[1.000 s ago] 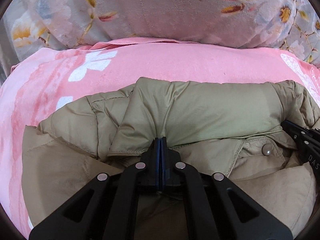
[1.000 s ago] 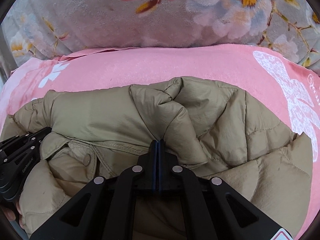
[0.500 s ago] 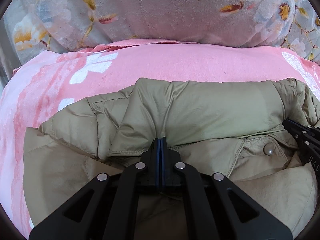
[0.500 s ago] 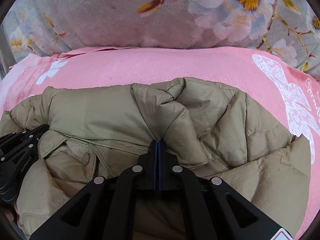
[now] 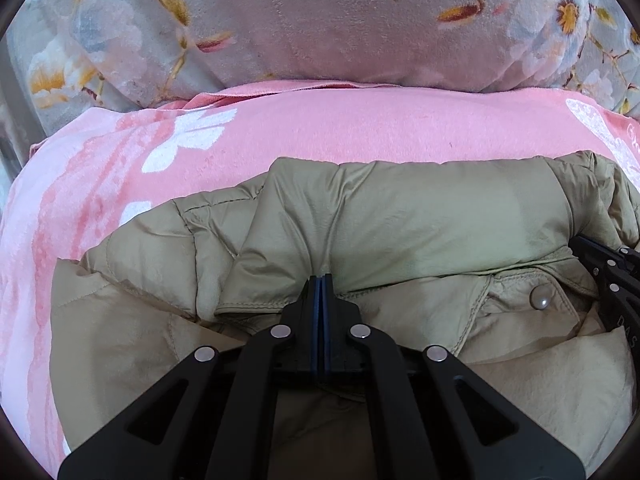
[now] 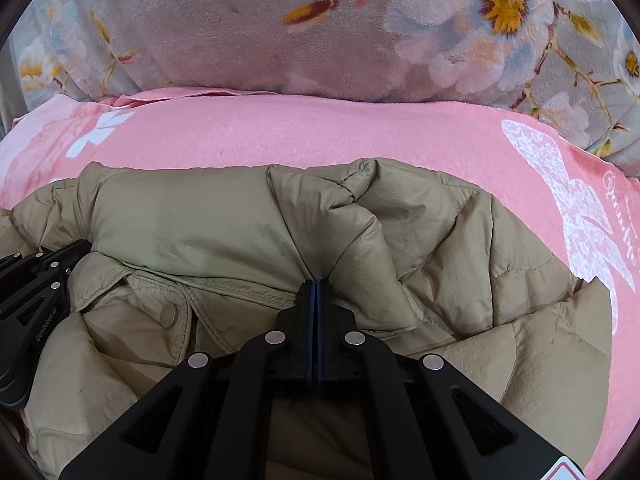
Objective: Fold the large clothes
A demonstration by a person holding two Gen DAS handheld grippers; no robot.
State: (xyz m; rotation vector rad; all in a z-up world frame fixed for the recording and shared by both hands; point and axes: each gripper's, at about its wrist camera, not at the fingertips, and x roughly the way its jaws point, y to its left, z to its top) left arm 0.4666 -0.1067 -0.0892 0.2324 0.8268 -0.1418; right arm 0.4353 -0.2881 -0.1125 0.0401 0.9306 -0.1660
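Note:
A khaki quilted jacket (image 5: 400,216) lies bunched on a pink blanket (image 5: 320,124); its collar band is folded toward me and a snap button (image 5: 540,296) shows beneath it. My left gripper (image 5: 322,280) is shut on the edge of that folded band, with creases fanning out from its tips. In the right wrist view the same jacket (image 6: 460,240) fills the lower half. There my right gripper (image 6: 316,284) is shut on a puckered fold of the band. Each gripper appears in the other's view: the right gripper (image 5: 612,280) at the edge and the left gripper (image 6: 32,292) likewise.
A thick grey quilt with a flower print (image 5: 320,20) rises behind the pink blanket like a wall. The blanket (image 6: 320,132) carries white flower and butterfly prints and stretches beyond the jacket to both sides.

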